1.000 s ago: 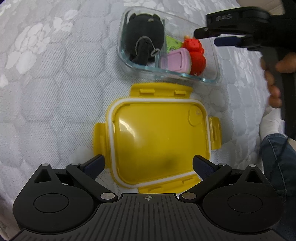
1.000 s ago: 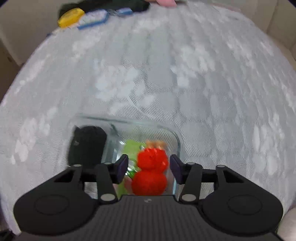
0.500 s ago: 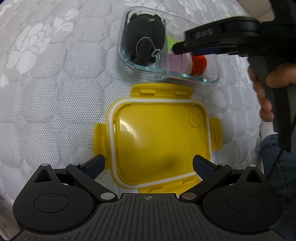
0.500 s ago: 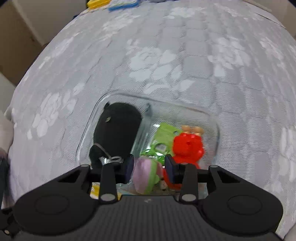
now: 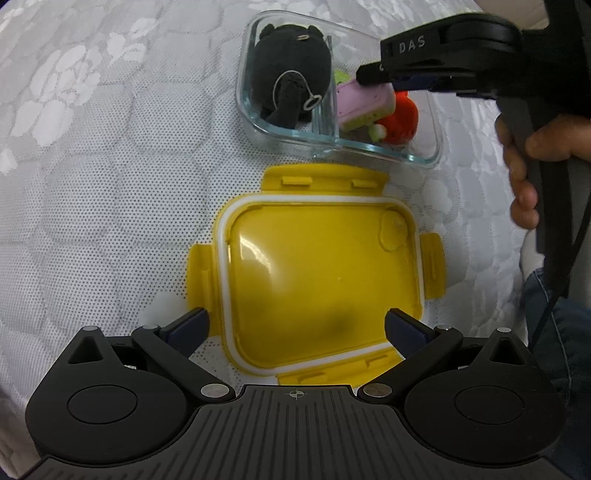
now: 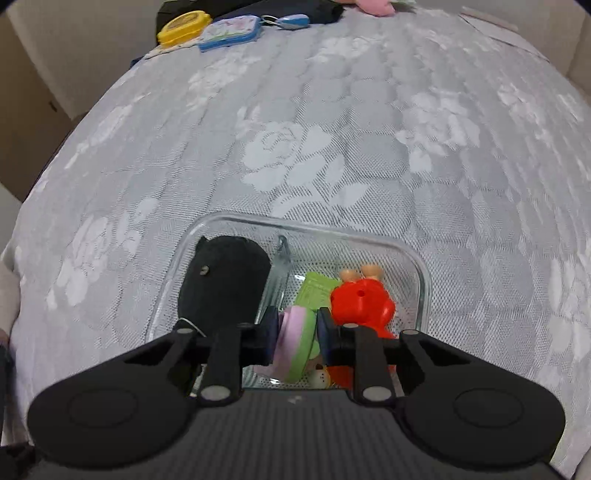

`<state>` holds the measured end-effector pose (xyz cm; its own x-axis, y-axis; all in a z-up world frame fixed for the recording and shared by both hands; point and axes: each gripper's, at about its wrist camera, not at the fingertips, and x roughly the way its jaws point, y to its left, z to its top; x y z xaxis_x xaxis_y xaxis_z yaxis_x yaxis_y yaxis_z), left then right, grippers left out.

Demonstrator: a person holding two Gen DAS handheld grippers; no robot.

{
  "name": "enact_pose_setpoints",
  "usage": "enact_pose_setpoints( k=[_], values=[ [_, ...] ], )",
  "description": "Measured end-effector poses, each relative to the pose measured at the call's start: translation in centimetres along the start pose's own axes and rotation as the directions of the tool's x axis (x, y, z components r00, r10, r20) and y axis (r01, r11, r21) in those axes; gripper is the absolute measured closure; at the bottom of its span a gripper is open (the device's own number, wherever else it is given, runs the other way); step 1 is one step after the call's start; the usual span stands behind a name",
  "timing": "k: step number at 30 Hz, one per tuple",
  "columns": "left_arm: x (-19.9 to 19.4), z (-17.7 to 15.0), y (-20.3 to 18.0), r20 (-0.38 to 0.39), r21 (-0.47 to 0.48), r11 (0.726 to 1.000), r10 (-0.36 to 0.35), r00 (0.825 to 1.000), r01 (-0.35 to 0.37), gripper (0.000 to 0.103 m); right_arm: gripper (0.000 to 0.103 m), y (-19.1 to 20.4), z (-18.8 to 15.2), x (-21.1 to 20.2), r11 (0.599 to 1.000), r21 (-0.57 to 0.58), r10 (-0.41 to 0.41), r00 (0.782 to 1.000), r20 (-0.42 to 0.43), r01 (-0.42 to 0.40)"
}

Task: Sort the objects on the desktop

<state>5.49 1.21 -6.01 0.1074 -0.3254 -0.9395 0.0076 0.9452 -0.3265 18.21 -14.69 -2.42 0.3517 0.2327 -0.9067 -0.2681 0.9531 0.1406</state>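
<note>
A clear glass two-compartment container (image 5: 424, 155) (image 6: 421, 266) sits on the white patterned cloth. Its left compartment holds a black plush toy (image 5: 291, 66) (image 6: 225, 284). Its right compartment holds a red figure (image 5: 404, 114) (image 6: 360, 301) and a green piece (image 6: 314, 290). My right gripper (image 6: 297, 328) (image 5: 373, 79) is shut on a pink and green toy (image 6: 295, 341) (image 5: 364, 105) over the right compartment, tilted up. The yellow lid (image 5: 317, 280) lies flat in front of the container. My left gripper (image 5: 295, 328) is open, its fingers either side of the lid's near edge.
At the far edge of the cloth lie a yellow case (image 6: 183, 31), a blue-rimmed pouch (image 6: 231, 35), keys with a blue fob (image 6: 291, 20) and dark cloth. A pink item (image 6: 373, 5) is at the back. My hand (image 5: 528, 162) holds the right gripper's handle.
My right gripper came down into the right compartment, closed on the pink and green toy and tilted it up. My left gripper and the yellow lid stayed still.
</note>
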Motion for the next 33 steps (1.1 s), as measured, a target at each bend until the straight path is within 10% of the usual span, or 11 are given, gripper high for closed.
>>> enact_pose_setpoints(
  k=[6, 13, 33],
  values=[
    [-0.1, 0.1, 0.2, 0.001, -0.006, 1.000, -0.002, 1.000, 0.002, 0.000, 0.069, 0.1, -0.7, 1.1, 0.998, 0.040, 0.052, 0.991, -0.127, -0.047],
    [0.2, 0.1, 0.2, -0.008, -0.005, 1.000, -0.003, 1.000, 0.003, 0.000, 0.081, -1.6, 1.5, -2.8, 0.997, 0.079, 0.014, 0.998, 0.059, -0.018],
    [-0.1, 0.1, 0.0, -0.004, 0.005, 1.000, -0.004, 1.000, 0.004, 0.000, 0.086, -0.2, -0.1, -0.1, 1.000, -0.028, -0.008, 0.997, -0.079, 0.005]
  ],
)
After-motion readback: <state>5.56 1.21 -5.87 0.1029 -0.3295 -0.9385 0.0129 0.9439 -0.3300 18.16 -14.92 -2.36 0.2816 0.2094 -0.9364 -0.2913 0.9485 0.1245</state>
